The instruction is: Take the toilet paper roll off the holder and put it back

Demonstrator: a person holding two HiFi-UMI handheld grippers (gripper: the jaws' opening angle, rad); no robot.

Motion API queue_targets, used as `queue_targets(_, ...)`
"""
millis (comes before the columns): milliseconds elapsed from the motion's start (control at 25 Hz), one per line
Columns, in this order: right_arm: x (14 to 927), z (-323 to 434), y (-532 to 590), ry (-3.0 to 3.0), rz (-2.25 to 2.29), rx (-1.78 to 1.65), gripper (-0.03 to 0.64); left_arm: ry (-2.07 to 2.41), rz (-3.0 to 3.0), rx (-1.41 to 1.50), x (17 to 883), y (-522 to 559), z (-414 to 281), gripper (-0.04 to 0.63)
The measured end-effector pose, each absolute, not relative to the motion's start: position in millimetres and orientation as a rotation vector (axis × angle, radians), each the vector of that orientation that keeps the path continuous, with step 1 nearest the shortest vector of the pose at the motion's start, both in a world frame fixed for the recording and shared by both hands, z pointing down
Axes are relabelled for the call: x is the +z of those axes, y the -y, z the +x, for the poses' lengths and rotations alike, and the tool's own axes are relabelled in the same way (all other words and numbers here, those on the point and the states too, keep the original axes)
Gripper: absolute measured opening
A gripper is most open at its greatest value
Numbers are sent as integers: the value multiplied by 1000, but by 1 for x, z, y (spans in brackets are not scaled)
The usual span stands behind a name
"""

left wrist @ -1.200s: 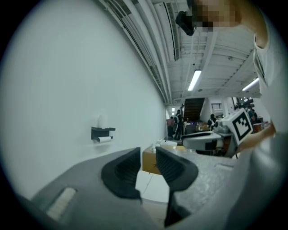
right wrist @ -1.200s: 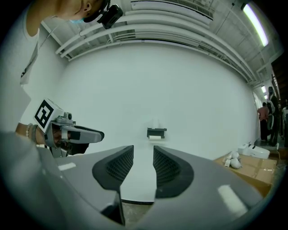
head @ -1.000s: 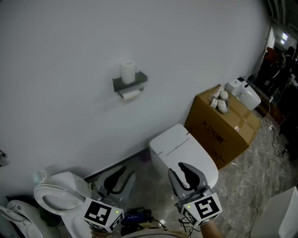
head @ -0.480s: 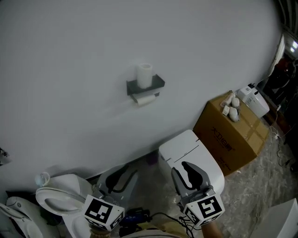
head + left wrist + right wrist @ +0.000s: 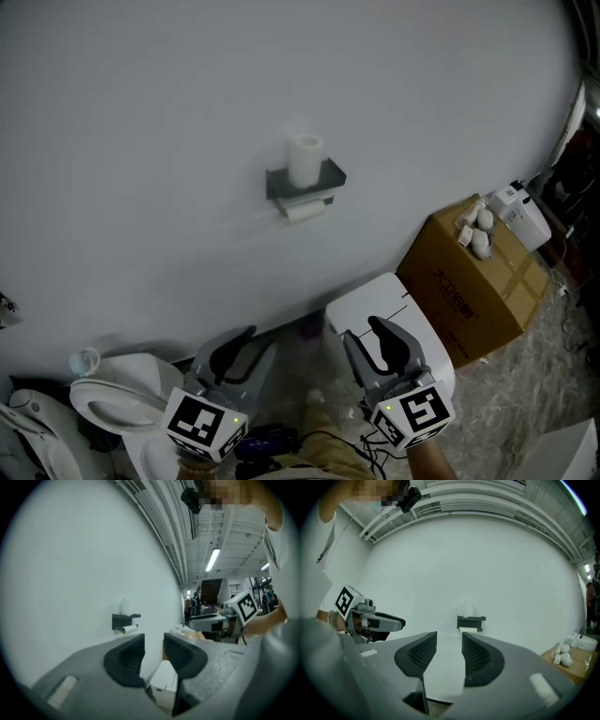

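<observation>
Hanging under the dark grey wall-mounted holder (image 5: 278, 184), the white toilet paper roll (image 5: 306, 212) is well apart from both tools. The left tool (image 5: 242, 349) and the right tool (image 5: 361, 330) have just been opening their jaws, which stand apart with nothing between them.

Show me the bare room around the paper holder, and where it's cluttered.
Bare wall borders the holder left, right and above: free. Its shelf top is taken by an upright roll. The white toilet lid below looks bare. Crowded: the cardboard box top with white items, and lower left round the toilet bowl.
</observation>
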State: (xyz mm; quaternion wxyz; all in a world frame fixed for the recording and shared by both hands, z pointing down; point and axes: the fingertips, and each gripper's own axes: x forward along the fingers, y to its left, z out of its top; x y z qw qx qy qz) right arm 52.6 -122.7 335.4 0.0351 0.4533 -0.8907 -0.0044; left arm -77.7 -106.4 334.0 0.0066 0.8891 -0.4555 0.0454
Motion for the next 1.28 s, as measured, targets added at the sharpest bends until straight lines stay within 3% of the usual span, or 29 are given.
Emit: queue_targets(1280,298,5,355,2835,1113,-186,211,1659,2622,182,332,266,-94,127)
